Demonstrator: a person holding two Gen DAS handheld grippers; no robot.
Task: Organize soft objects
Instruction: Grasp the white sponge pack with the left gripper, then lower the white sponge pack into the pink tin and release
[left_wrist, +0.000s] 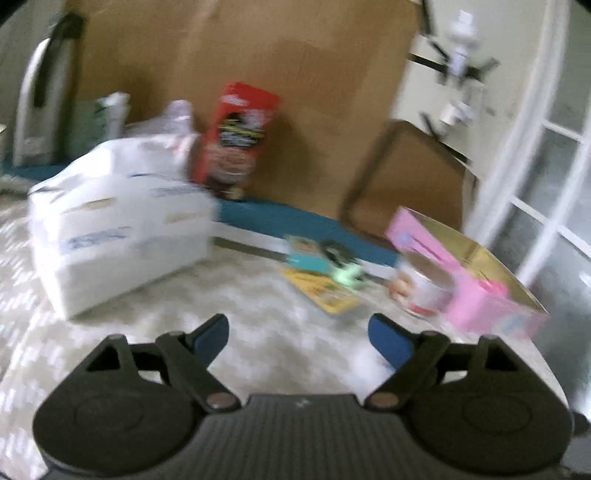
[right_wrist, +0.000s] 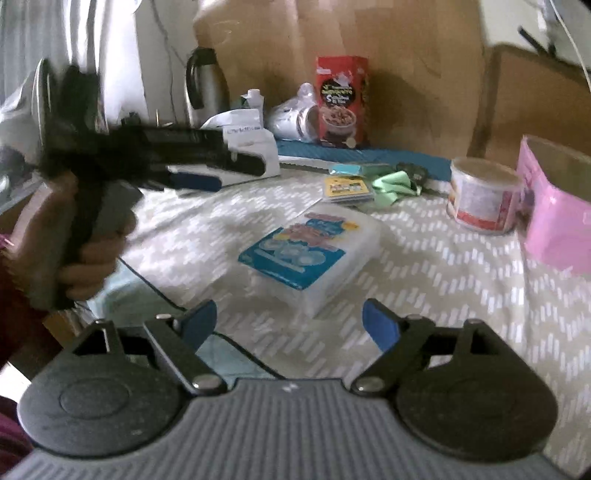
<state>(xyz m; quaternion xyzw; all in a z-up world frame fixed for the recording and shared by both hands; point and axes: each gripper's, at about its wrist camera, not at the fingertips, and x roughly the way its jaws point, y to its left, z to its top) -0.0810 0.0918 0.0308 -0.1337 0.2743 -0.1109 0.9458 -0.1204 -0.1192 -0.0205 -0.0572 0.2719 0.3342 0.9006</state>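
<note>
A soft white pack with a blue printed label (right_wrist: 314, 254) lies flat on the patterned cloth, just ahead of my right gripper (right_wrist: 290, 325), which is open and empty. A bigger white soft pack (left_wrist: 122, 221) stands ahead and to the left of my left gripper (left_wrist: 297, 336), which is open and empty. The left gripper also shows in the right wrist view (right_wrist: 207, 173), held in a hand in front of that white pack (right_wrist: 255, 147). A pink open box (left_wrist: 476, 280) (right_wrist: 554, 218) stands at the right.
A red cereal box (right_wrist: 341, 99) stands against brown cardboard at the back. A white tin (right_wrist: 484, 195), a yellow card (right_wrist: 347, 188), a green bow (right_wrist: 393, 184) and a teal packet lie near the pink box. A steel flask (right_wrist: 205, 85) stands far left.
</note>
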